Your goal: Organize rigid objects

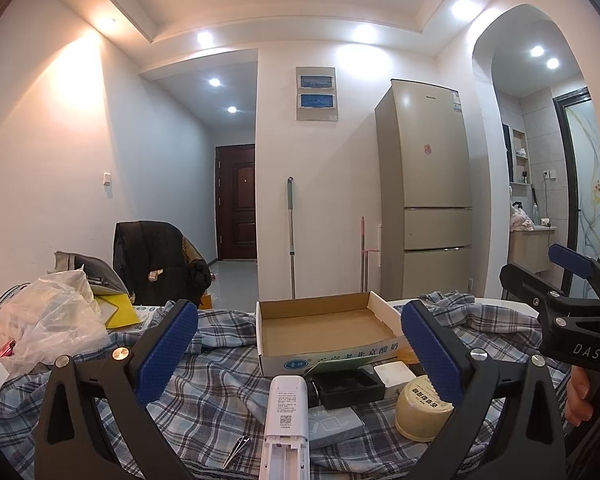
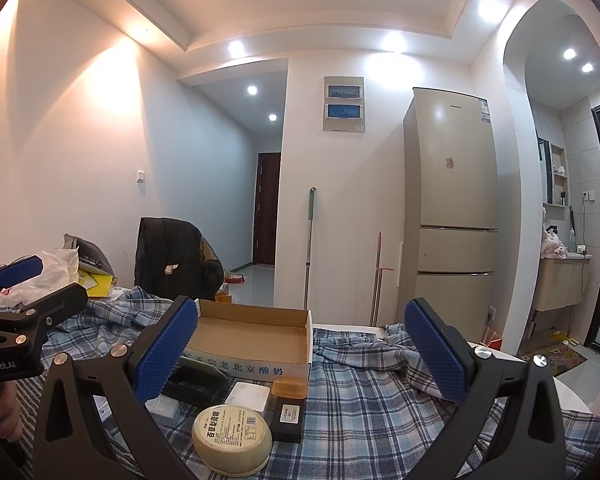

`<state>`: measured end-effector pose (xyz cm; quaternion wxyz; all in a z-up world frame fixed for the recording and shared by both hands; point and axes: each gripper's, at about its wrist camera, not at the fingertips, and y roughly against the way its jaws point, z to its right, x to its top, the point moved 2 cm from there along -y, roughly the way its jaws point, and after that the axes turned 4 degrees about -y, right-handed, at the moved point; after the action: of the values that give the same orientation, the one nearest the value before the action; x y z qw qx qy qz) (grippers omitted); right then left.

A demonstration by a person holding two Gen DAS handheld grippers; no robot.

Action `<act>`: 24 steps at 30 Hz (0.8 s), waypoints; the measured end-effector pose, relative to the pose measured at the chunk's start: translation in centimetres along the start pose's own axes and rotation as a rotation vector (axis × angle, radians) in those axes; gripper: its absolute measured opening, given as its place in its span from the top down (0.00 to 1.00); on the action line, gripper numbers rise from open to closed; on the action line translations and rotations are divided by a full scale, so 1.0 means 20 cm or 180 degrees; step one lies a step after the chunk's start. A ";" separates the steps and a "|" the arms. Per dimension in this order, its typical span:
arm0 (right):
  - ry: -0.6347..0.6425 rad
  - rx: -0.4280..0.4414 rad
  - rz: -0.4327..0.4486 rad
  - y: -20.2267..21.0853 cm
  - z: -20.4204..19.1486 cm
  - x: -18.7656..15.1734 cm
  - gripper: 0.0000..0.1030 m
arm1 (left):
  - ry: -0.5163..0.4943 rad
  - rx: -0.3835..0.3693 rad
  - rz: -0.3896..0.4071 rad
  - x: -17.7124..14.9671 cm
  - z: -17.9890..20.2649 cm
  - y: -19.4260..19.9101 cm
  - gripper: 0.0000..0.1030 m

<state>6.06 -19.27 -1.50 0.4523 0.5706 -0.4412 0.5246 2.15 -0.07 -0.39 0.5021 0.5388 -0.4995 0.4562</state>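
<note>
An empty open cardboard box [image 1: 324, 326] [image 2: 256, 336] stands on a plaid cloth [image 1: 204, 396] [image 2: 364, 400]. In front of it lie a white remote [image 1: 286, 412], a black tray [image 1: 350, 386] [image 2: 198, 384], a white square piece [image 1: 394, 372] [image 2: 247, 396], a cream round tin [image 1: 422, 410] [image 2: 231, 438], a grey flat case [image 1: 334, 426], an amber block [image 2: 290, 387], a small black box [image 2: 288, 420] and metal clippers [image 1: 238, 450]. My left gripper [image 1: 300, 360] is open and empty above the remote. My right gripper [image 2: 300, 360] is open and empty above the tin.
Plastic bags [image 1: 44, 320], a yellow packet [image 1: 118, 308] and a chair with a dark jacket [image 1: 160, 260] are at the left. A fridge [image 1: 428, 196], a mop [image 1: 291, 236] and a doorway stand behind. Each gripper shows in the other's view: the right one [image 1: 560, 280] and the left one [image 2: 24, 284].
</note>
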 end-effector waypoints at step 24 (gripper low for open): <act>0.0089 0.0019 -0.0018 0.00 -0.04 -0.02 0.00 | 0.0086 0.0168 -0.0086 0.01 -0.05 -0.01 0.00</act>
<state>5.85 -18.55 -1.79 0.4582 0.5658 -0.4316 0.5326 2.29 0.84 -0.21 0.5006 0.5523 -0.4731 0.4697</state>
